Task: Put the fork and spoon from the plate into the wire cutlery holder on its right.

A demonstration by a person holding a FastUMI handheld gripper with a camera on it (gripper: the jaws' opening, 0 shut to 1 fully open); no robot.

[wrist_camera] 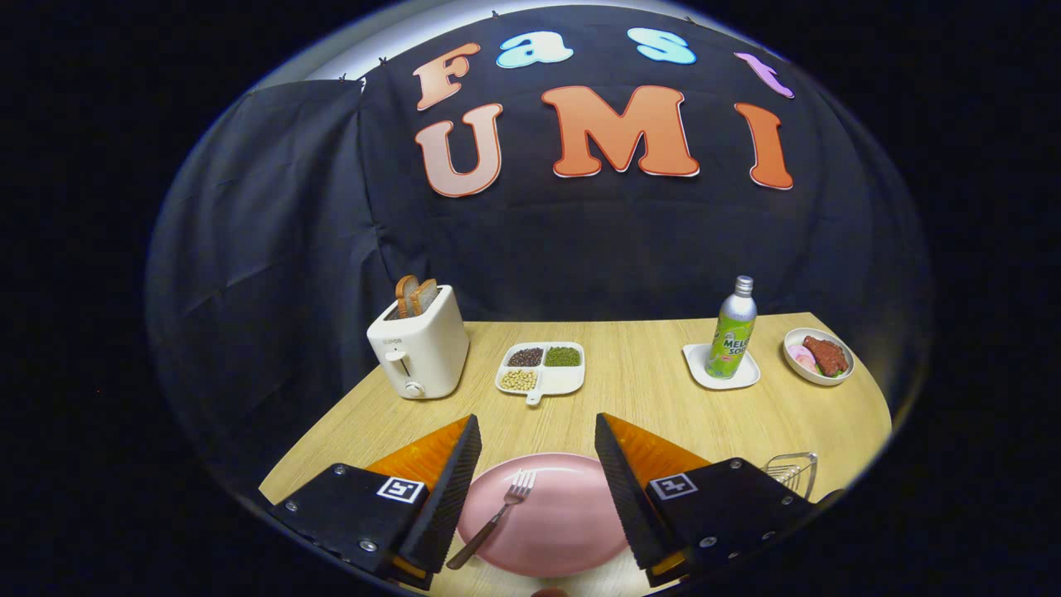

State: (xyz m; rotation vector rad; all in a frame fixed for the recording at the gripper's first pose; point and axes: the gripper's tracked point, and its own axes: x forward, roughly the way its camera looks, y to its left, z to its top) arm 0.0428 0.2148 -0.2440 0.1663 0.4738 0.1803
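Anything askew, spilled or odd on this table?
Nothing spilled. One oddity: the pink plate between the open tongs shows a fork lying on it, but I see no spoon there. Wire holder stands beside it.

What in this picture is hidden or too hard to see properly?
- Spoon: I cannot make one out on the pink plate; the open gripper covers the plate's two sides.
- Fork: its handle end runs under one finger.
- Wire cutlery holder: just its top rim peeks past the other finger, so its contents stay unknown.
- Small bowl by the bottle: its food is too small to identify.
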